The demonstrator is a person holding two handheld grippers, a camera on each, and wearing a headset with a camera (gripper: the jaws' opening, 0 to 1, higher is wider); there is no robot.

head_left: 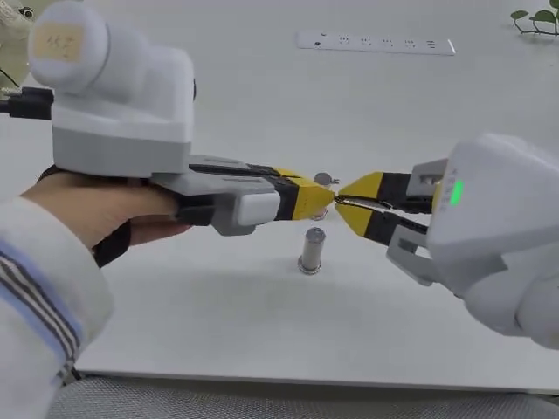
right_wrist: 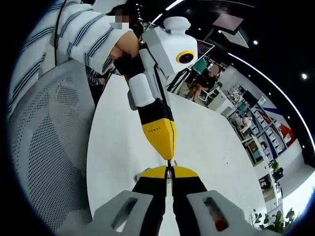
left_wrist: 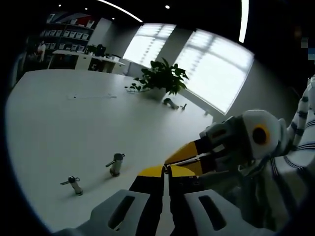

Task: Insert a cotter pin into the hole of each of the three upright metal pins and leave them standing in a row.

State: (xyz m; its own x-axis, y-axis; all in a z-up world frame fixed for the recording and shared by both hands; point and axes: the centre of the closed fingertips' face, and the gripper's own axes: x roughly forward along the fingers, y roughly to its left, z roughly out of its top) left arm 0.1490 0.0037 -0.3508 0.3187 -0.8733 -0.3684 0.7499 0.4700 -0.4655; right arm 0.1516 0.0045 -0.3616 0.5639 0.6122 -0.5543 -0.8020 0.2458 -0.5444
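Note:
My left gripper [head_left: 328, 201] and right gripper [head_left: 342, 200] meet tip to tip above the white table [head_left: 218, 305], both shut. A thin cotter pin [head_left: 335, 202] lies along the right jaws and reaches the left tips. Whether the left jaws pinch it is hidden. One upright metal pin [head_left: 312, 250] stands just below the tips and another metal pin [head_left: 324, 179] stands behind them. In the left gripper view two metal pins [left_wrist: 116, 164] [left_wrist: 75, 185] stand on the table, each with a thin wire across its top. There the right gripper [left_wrist: 170, 162] touches my left gripper [left_wrist: 166, 171].
A white power strip [head_left: 376, 43] lies at the far edge, with a plant [head_left: 534, 21] at the far right corner. A grey mesh chair [right_wrist: 54, 142] stands by the near table edge. A hand and striped sleeve [head_left: 44, 288] hold the left gripper.

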